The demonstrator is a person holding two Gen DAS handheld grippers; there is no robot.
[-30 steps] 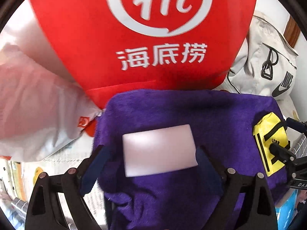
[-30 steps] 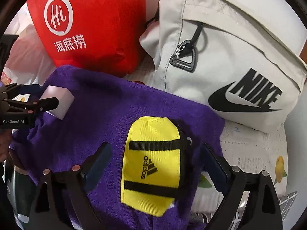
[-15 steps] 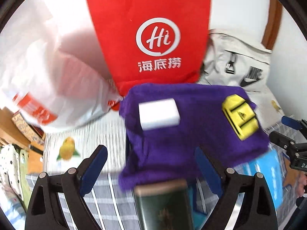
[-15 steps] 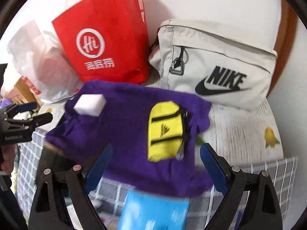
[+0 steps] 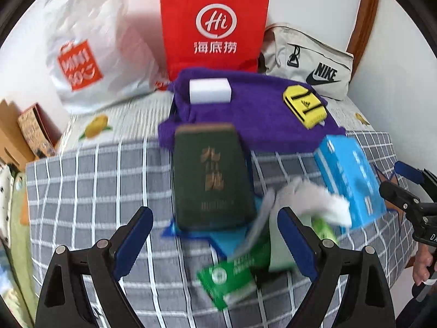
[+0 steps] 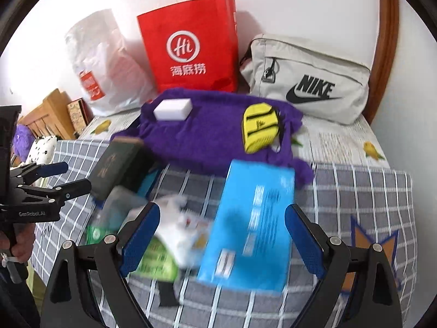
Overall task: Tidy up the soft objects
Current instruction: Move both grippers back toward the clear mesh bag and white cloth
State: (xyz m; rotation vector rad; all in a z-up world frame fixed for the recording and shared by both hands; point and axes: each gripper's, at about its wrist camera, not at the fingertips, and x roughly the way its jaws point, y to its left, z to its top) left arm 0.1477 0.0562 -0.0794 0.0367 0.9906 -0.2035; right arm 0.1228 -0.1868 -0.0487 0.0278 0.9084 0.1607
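Note:
A purple towel (image 5: pixel 254 114) (image 6: pixel 213 139) lies on the bed with a white sponge (image 5: pixel 209 91) (image 6: pixel 172 109) and a yellow pouch (image 5: pixel 304 104) (image 6: pixel 259 128) resting on it. My left gripper (image 5: pixel 215 239) (image 6: pixel 72 176) is open and empty, well back from the towel, above a dark green box (image 5: pixel 210 175). My right gripper (image 6: pixel 222 236) (image 5: pixel 393 177) is also open and empty, hovering over a blue box (image 6: pixel 254 227). Both are clear of every object.
A red paper bag (image 6: pixel 191 46), a white plastic bag (image 6: pixel 106 65) and a grey Nike bag (image 6: pixel 308 82) stand against the wall behind the towel. A green packet (image 5: pixel 232 276) and white tissues (image 5: pixel 308 199) lie on the checked cover (image 5: pixel 95 191).
Both grippers have pulled back and up from the towel, staying open. The sponge and pouch remain on the towel; the boxes and packets in front have come into view.

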